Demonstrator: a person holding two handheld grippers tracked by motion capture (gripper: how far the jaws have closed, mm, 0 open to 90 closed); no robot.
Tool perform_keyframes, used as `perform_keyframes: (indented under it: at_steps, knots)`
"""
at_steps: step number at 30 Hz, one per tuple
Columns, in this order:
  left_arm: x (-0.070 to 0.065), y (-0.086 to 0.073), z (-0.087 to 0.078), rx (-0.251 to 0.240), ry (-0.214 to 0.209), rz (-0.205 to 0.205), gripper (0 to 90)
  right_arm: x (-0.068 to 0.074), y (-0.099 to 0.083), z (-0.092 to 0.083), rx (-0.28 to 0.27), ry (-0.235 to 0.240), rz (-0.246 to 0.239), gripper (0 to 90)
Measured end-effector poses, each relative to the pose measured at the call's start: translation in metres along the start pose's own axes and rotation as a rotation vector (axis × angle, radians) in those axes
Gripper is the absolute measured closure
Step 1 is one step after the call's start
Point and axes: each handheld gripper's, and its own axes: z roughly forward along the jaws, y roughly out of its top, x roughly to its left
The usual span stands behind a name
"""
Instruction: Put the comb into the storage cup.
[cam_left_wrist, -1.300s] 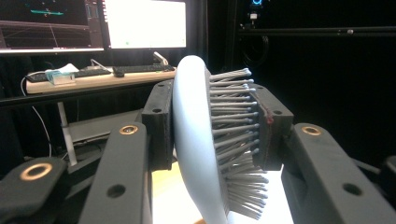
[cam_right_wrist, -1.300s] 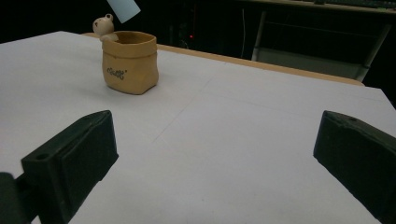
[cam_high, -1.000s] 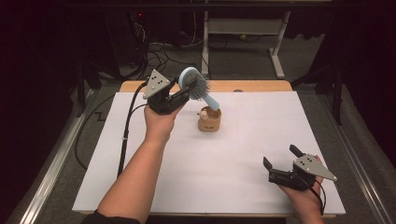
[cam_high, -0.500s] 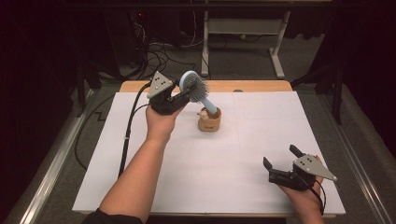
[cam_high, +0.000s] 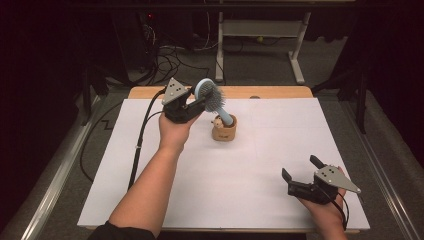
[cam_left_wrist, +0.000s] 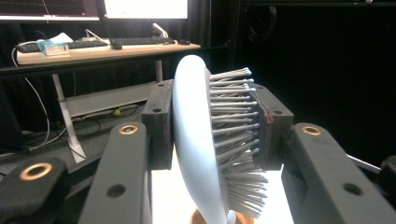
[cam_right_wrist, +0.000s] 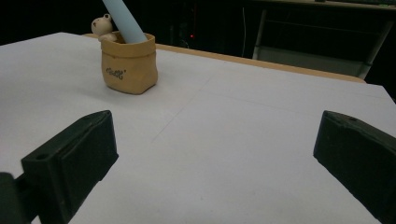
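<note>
One hairbrush (cam_high: 210, 95) handle end hidden inside pot (cam_high: 224, 131)

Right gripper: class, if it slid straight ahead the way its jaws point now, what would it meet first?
Mostly bare white table cover. The right gripper is open, and the tan holder with the brush handle sits left of its line, so it would probably pass it, though depth is unclear.

Left forearm stretched forward from the bottom edge toward the far side of the surface, hand wrapped around the left claw (cam_high: 200, 102), raised, jaws clamped on a brush head (cam_left_wrist: 212, 140). Right hand low at the near right corner, right claw (cam_high: 300, 169) pointing left and forward, jaws spread wide, gripping nothing.
</note>
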Motion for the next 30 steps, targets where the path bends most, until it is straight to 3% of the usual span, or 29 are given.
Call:
perform_keyframes:
  at_steps: [13, 30]
  knots:
    - [0.0052, -0.0028, 0.0069, 0.007, -0.006, -0.028, 57.9, 0.0, -0.0004, 0.0004, -0.002, 0.001, 0.004, 0.1]
    - [0.0011, -0.0018, 0.003, 0.012, -0.002, -0.005, 58.0, 0.0004, 0.0, 0.0007, -0.001, -0.001, -0.005, 0.1]
